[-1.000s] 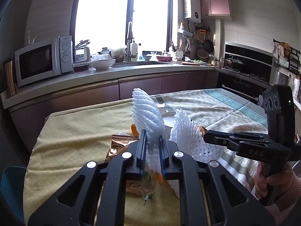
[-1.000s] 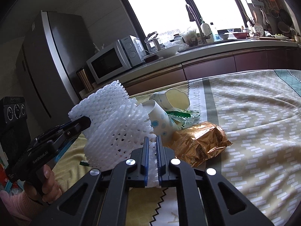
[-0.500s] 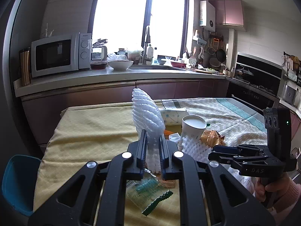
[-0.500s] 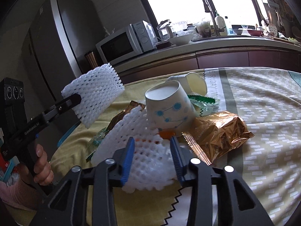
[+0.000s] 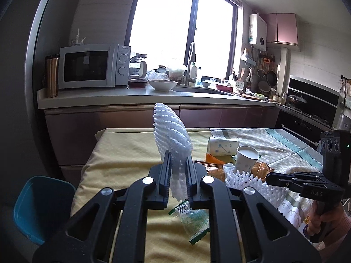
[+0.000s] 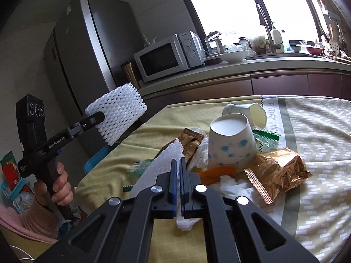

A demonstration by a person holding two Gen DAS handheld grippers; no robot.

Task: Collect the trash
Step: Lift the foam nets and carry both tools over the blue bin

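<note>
Both tongs clamped: left tongs (image 5: 178,171) hold a foam net (image 5: 170,131) upright, right tongs (image 6: 178,171) just closed on 2nd foam net (image 6: 163,162). Blue bin (image 5: 41,206) sits low-left off the bench (image 5: 122,153), nearer your left hand.

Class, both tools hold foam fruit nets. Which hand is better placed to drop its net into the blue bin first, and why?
Left. Its tool holds its foam net raised on the blue bin side; the right tool grips its net over the trash pile.

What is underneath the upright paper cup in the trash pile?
The upright paper cup stands on the pile: an orange wrapper and white tissue poke out below it. Whether its base touches the tablecloth is hidden.
</note>
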